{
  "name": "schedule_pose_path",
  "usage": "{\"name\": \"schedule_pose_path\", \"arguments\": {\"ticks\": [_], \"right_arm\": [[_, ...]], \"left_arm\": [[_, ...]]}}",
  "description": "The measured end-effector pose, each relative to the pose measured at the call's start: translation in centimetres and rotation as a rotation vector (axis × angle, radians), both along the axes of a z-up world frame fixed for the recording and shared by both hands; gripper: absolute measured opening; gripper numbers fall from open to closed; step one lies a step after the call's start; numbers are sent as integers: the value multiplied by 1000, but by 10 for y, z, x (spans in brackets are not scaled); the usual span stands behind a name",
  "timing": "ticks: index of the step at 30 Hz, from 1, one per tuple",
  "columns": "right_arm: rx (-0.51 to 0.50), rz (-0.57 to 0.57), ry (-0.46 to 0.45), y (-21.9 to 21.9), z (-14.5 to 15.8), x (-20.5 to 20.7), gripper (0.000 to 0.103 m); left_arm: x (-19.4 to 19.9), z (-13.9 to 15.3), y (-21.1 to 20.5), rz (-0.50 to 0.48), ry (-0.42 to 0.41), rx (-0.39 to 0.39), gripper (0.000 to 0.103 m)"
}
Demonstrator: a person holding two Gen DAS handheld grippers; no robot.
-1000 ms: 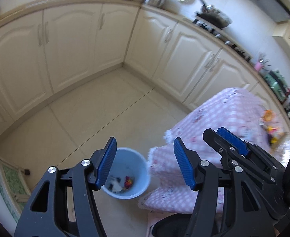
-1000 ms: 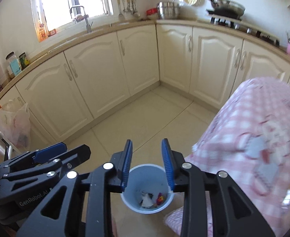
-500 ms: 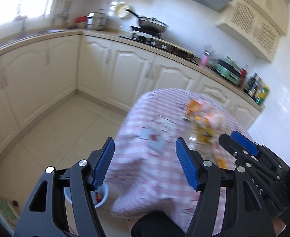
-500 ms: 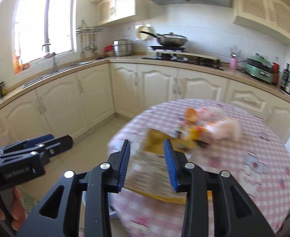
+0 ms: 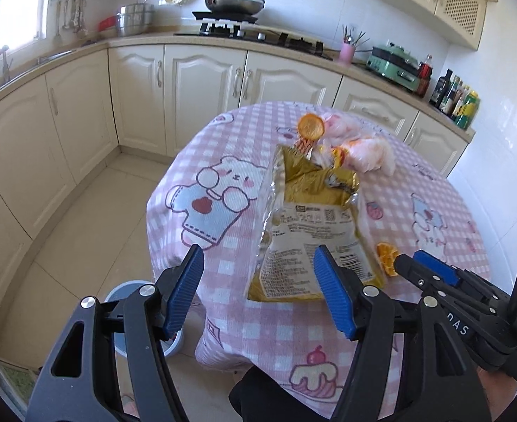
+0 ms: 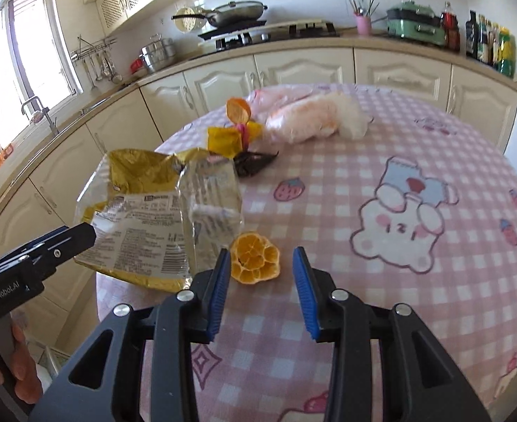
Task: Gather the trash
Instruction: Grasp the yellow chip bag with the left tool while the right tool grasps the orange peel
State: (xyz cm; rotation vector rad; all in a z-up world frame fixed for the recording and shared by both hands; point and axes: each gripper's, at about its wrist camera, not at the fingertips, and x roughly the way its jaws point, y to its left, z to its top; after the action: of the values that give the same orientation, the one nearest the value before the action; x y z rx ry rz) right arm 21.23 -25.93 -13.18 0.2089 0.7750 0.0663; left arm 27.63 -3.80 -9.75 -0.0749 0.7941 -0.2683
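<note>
**Both tongs hovering over the trash on the desk**

We're looking at a round desk (image 6: 416, 161) with a pink checked cloth. Our left tongs (image 5: 258, 292) are standing wide apart and empty, hanging above the near end of a big yellow snack bag (image 5: 314, 221) that's lying flat and torn open near the desk's edge. Our right tongs (image 6: 262, 292) are set narrower, also gripping nothing, and they're framing a flattened orange peel (image 6: 254, 258) lying just beside the bag, with the pads clear of it.

Farther back on the desk we're seeing more trash bunched together: another orange peel (image 6: 238, 109) standing up on edge, a small yellow wrapper (image 6: 225, 140), a dark scrap (image 6: 254, 163) and a crumpled clear plastic bag (image 6: 307, 119).

Down on the floor, by the desk's edge, a pale blue bin (image 5: 131, 290) is peeking out behind our left tongs.
</note>
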Motion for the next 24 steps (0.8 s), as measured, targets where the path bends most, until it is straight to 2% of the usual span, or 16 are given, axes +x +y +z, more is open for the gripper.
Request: {"name": "schedule_pose_path", "arguments": {"ticks": [5, 7, 8, 9, 12, 18, 24], "right_arm": [[10, 0, 31, 1, -7, 17, 36], [0, 2, 35, 1, -9, 20, 36], [-12, 4, 34, 3, -9, 20, 33], [-23, 6, 33, 4, -8, 21, 19], [-22, 26, 28, 8, -8, 22, 10], [-19, 52, -41, 24, 12, 15, 9], [-1, 140, -93, 64, 36, 17, 9]], "left_arm": [[8, -9, -7, -25, 12, 20, 60], [11, -10, -9, -40, 21, 20, 35], [12, -12, -8, -50, 31, 15, 28], [12, -14, -9, -53, 33, 12, 19], [10, -13, -4, -55, 14, -15, 7], [0, 2, 19, -21, -43, -69, 3], [-13, 17, 67, 52, -86, -120, 3]]}}
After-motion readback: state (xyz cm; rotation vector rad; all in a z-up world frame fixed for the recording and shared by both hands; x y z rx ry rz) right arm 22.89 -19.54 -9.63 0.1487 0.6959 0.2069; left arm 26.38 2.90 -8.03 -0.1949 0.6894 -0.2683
